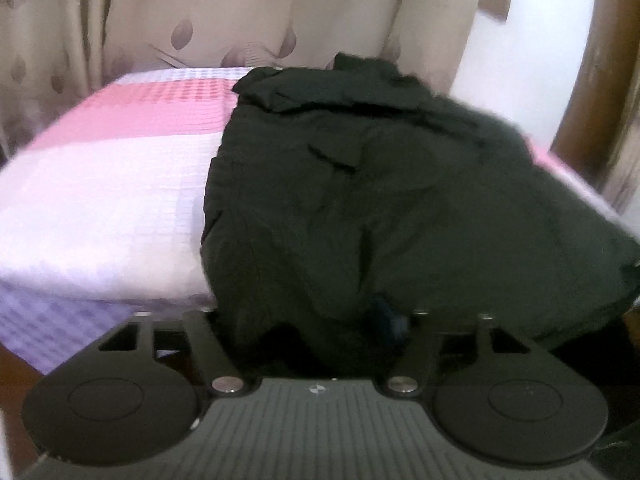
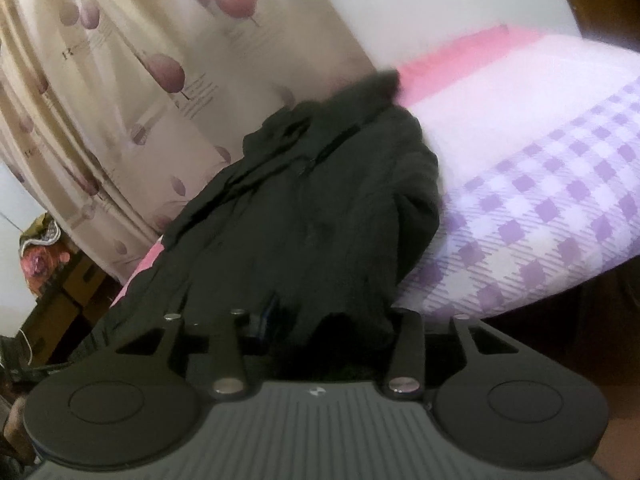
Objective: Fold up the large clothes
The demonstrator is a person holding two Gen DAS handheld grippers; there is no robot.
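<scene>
On the left, the left claw sits at the near hem of the dark jacket, which lies spread on the bed over its pink and lilac checked cover. Cloth bunches between this claw's 2 fingers, but their tips are hidden, so I cannot tell whether it is clamped or apart. On the right, the right claw meets the same near edge of the jacket, and its hold is equally hidden. The risk is, I judge, an uneven lift: if only 1 claw has real purchase, the heavy fabric could slip free and the fold would skew or drag toward the bed's edge.
</scene>
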